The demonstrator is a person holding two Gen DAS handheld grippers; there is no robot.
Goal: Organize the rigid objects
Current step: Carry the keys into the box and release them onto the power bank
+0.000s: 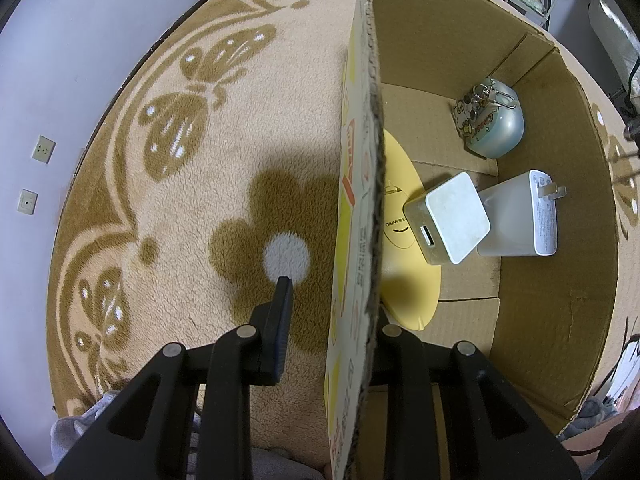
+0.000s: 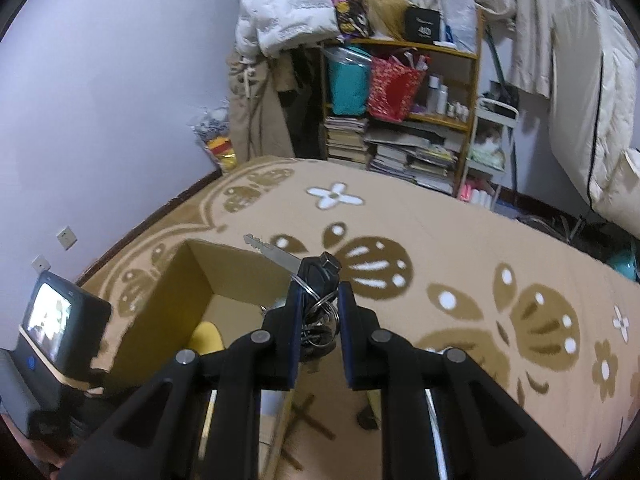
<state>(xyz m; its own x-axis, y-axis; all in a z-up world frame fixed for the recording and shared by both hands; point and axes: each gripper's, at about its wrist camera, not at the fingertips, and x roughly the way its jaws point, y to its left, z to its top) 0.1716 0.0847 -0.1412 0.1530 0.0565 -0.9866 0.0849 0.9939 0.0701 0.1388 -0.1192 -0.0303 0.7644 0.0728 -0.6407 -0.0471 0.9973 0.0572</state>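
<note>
An open cardboard box (image 1: 552, 280) stands on a patterned carpet. It holds two white chargers (image 1: 452, 220) (image 1: 520, 216), a yellow oval item (image 1: 404, 280) and a pale blue round case (image 1: 492, 124) with a keyring on it. My left gripper (image 1: 322, 284) straddles the box's left wall (image 1: 368, 160). One finger (image 1: 282, 300) is outside with a gap to the wall; the other finger is hidden behind the cardboard. My right gripper (image 2: 320, 292) is shut on a bunch of keys (image 2: 316, 276), held above the box (image 2: 188, 280), with one silver key blade pointing up-left.
The beige and brown carpet (image 1: 180, 140) (image 2: 460, 240) spreads around the box. A small screen device (image 2: 52, 320) sits left of the box. At the back stand a cluttered shelf (image 2: 400, 112) with books and bags, hanging clothes and a white wall (image 2: 100, 100).
</note>
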